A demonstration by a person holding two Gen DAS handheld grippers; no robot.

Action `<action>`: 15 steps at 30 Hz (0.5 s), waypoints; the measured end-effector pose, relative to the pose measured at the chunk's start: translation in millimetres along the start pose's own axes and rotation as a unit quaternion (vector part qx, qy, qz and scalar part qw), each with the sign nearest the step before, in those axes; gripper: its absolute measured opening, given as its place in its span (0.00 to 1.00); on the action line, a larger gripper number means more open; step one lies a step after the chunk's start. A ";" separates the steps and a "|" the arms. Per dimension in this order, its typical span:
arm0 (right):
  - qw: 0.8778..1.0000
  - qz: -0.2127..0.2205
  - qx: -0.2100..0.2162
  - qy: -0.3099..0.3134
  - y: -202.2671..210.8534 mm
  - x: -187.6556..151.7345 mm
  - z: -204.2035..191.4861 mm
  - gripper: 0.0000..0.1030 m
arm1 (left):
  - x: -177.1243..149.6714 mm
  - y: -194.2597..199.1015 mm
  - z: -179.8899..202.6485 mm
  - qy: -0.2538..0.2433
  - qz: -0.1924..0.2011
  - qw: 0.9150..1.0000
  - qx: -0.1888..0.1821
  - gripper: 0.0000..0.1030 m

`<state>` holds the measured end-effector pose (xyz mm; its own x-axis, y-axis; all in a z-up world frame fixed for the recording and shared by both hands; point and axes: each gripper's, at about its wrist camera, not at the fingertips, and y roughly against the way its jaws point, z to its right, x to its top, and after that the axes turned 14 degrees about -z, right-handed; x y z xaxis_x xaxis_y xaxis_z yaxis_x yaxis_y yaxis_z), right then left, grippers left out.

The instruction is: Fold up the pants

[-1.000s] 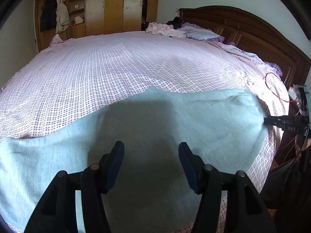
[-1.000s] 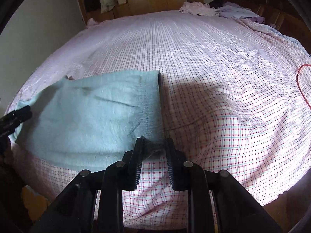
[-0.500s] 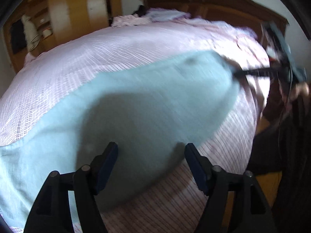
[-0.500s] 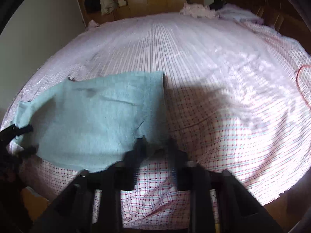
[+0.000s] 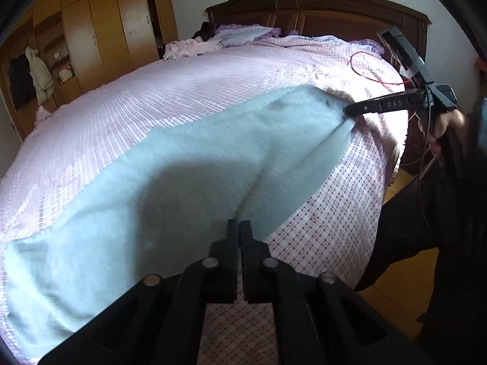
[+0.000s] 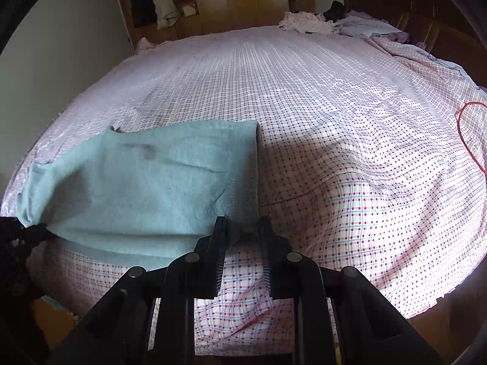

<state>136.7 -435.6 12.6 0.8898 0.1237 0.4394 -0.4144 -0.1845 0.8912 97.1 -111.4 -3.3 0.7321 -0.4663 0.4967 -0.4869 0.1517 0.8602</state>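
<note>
Light blue pants (image 5: 182, 182) lie spread along the near side of the bed. My left gripper (image 5: 239, 223) is shut on their near edge, and a crease runs up the cloth from its tips. In the right wrist view the pants (image 6: 152, 188) bunch at the far left where the left gripper (image 6: 33, 231) pinches them. My right gripper (image 6: 242, 228) is shut on the near corner of the waistband end. It also shows in the left wrist view as a black gripper (image 5: 350, 112) biting that corner, with a person's hand (image 5: 447, 124) behind it.
The bed (image 5: 182, 91) has a pink checked sheet. A dark wooden headboard (image 5: 319, 9), a pillow and a heap of clothes (image 5: 188, 48) are at the far end. A red cable (image 5: 365, 70) lies on the sheet near the right gripper. A wooden wardrobe (image 5: 106, 30) stands beyond.
My left gripper slid to the pants' near edge, rolled, and its jaws went from wide open to shut on the cloth. The right gripper kept its hold and stayed put.
</note>
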 end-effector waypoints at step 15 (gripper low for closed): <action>0.999 -0.041 -0.032 -0.010 -21.4 2.1 3.5 0.13 | -6.3 -29.0 15.8 -0.022 -0.052 0.998 -0.013 0.03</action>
<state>148.1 -434.7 -6.0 0.9250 0.1154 0.3620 -0.3500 -0.1116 0.9301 99.0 -126.7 -33.2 0.7565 -0.5185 0.3986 -0.3959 0.1220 0.9101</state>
